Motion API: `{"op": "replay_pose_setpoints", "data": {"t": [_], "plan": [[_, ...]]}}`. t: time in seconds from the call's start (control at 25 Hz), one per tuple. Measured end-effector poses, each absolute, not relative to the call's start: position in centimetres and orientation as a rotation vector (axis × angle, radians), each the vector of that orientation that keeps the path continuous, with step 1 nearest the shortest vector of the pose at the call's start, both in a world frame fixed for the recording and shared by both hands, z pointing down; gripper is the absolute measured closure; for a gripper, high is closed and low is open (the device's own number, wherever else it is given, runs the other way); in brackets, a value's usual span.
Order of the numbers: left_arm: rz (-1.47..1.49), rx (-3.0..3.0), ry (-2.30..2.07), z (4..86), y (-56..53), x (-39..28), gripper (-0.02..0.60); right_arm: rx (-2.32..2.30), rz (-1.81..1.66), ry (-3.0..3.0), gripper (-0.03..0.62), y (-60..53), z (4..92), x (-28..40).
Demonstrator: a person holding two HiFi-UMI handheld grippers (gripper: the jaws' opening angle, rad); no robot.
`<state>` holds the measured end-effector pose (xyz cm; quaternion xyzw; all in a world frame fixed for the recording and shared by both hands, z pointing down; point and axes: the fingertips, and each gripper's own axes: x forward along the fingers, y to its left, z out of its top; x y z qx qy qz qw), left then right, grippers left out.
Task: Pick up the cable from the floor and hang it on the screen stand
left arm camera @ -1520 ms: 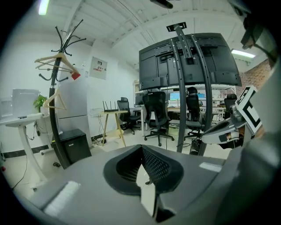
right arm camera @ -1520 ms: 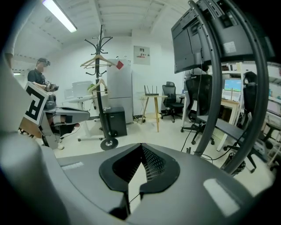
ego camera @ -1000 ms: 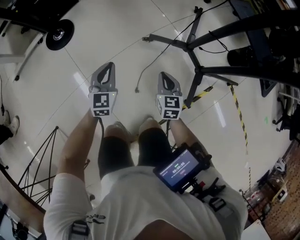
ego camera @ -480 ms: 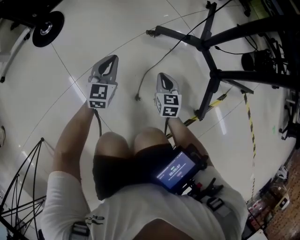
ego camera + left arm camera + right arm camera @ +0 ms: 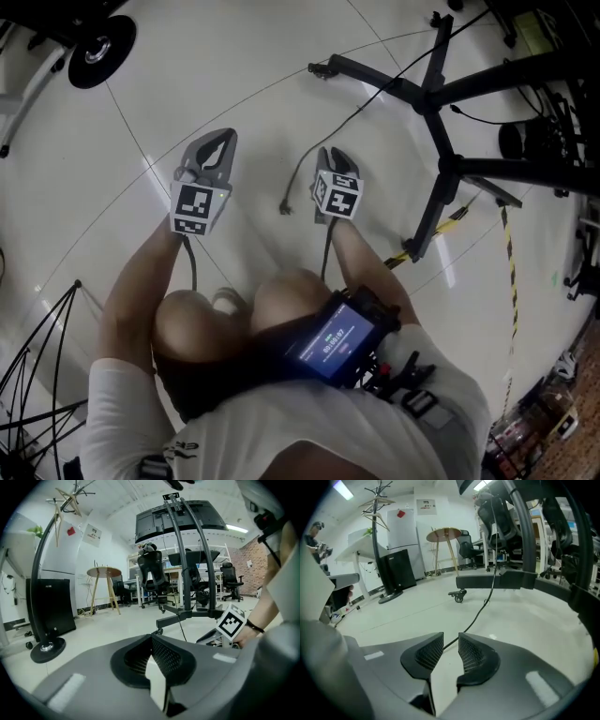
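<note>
In the head view the person crouches over the pale floor (image 5: 234, 75), and the thin black cable (image 5: 298, 173) lies loose on it, its plug end between the two tools and its run leading off toward the legs of the screen stand (image 5: 375, 80). The left gripper (image 5: 225, 141) hovers to the side of the cable, while the right gripper (image 5: 333, 155) is low, just beside the plug end. The small screen of the device at the waist (image 5: 333, 342) shows figures too small to read. In the left gripper view the left gripper (image 5: 151, 637) has its jaws fully together with nothing between them. The stand (image 5: 187, 573) rises ahead, and only a square marker on the other tool's cube (image 5: 231, 620) is legible as a pattern. In the right gripper view the right gripper (image 5: 451, 644) has just been opening. Its jaws stand apart, with the cable (image 5: 480, 611) running on the floor in line with the gap, untouched by the pads. A wall poster is unreadable. By this showing nothing is picked up yet, so grasping, lifting and hanging all remain.
</note>
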<state>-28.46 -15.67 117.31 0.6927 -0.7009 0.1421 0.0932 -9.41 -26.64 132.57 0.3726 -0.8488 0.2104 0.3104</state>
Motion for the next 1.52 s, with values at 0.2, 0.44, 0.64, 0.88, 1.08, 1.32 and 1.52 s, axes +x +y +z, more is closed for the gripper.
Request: {"op": "replay_pose_setpoints", "data": {"t": [0.2, 0.44, 0.64, 0.88, 1.08, 1.32, 1.52], "plan": [[0.422, 2.047, -2.098, 116.7, -13.8, -30.0, 0.58, 1.055, 0.625, -2.137, 0.465, -27.6, 135.8, -10.2], [0.41, 2.007, -2.129, 116.5, -12.2, -31.5, 0.58, 1.086, 0.639, -2.068, 0.459, -27.9, 137.5, -11.4], [0.436, 2.008, -2.122, 116.8, -11.6, -31.8, 0.58, 1.093, 0.597, -1.991, 0.457, -27.9, 138.3, -11.8], [0.441, 2.006, -2.121, 116.8, -11.4, -32.0, 0.58, 1.064, 0.617, -1.977, 0.462, -27.3, 138.4, -13.1], [0.445, 2.025, -2.117, 116.8, -11.5, -31.8, 0.58, 1.083, 0.593, -1.941, 0.462, -27.4, 138.4, -12.6], [0.432, 2.029, -2.107, 117.2, -11.6, -31.8, 0.58, 1.073, 0.586, -1.912, 0.507, -27.4, 138.4, -12.4], [0.417, 2.036, -2.1, 117.4, -12.0, -31.9, 0.58, 1.079, 0.645, -1.911, 0.557, -26.7, 138.1, -11.9]]}}
